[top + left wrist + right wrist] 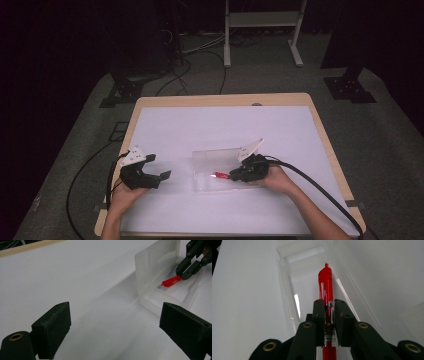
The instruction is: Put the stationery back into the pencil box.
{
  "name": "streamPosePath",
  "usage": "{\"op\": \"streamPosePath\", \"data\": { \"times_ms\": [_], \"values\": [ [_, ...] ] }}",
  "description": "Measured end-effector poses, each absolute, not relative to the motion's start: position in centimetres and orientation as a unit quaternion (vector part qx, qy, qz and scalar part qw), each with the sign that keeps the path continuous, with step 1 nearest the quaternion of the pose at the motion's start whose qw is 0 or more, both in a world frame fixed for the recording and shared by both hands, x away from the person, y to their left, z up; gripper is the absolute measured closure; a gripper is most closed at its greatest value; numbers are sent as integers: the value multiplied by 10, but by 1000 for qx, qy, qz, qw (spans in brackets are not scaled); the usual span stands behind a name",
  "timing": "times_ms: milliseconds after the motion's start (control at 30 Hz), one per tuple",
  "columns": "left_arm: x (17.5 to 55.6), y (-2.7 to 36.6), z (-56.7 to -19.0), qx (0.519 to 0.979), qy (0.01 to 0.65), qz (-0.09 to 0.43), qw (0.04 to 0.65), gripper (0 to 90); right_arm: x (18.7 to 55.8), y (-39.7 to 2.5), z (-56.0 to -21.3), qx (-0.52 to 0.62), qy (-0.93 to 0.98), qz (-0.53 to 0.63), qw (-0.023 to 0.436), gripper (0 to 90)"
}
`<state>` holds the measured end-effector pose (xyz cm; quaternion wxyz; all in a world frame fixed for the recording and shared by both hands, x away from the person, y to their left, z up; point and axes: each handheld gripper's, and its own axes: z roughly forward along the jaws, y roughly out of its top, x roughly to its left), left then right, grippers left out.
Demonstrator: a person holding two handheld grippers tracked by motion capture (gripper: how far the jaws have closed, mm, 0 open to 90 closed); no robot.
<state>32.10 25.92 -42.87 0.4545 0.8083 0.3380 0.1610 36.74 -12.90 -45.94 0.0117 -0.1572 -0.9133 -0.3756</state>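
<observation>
A clear plastic box [210, 172] lies open on the white table cover, its lid [217, 156] standing up at the back. My right gripper [234, 175] is shut on a red pen [220, 175] and holds it over the box, clicker end pointing left. In the right gripper view the red pen [325, 282] runs lengthwise between the closed jaws above the clear box [312, 270]. My left gripper [159, 167] stands open to the left of the box, nothing between its jaws. The left gripper view shows the box [155, 272], the pen [171, 281] and the right gripper [182, 273].
A white sheet [200, 130] covers most of the wooden table [220, 99]. Cables trail from both grippers over the table's front edge. Dark stands and a white frame [262, 20] stand on the floor beyond the table.
</observation>
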Motion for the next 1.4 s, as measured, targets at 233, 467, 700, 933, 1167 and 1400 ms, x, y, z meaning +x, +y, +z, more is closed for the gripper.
{"op": "streamPosePath", "data": {
  "times_ms": [233,467,700,933,1167,1400],
  "values": [
    [321,259,-429,809,339,162,453,96,369,-129,-463,-162,-913,-373,17,780],
    [320,260,-428,806,340,163,456,96,369,-130,-461,-172,-906,-386,22,754],
    [320,260,-428,806,340,162,457,96,367,-132,-456,-171,-904,-391,18,706],
    [320,260,-427,807,337,163,458,96,356,-136,-444,-160,-907,-390,4,655],
    [318,260,-427,806,336,161,460,94,350,-144,-436,-164,-905,-393,-3,609],
    [317,260,-426,805,337,162,461,94,349,-155,-425,-174,-901,-397,-22,539]
  ]
}}
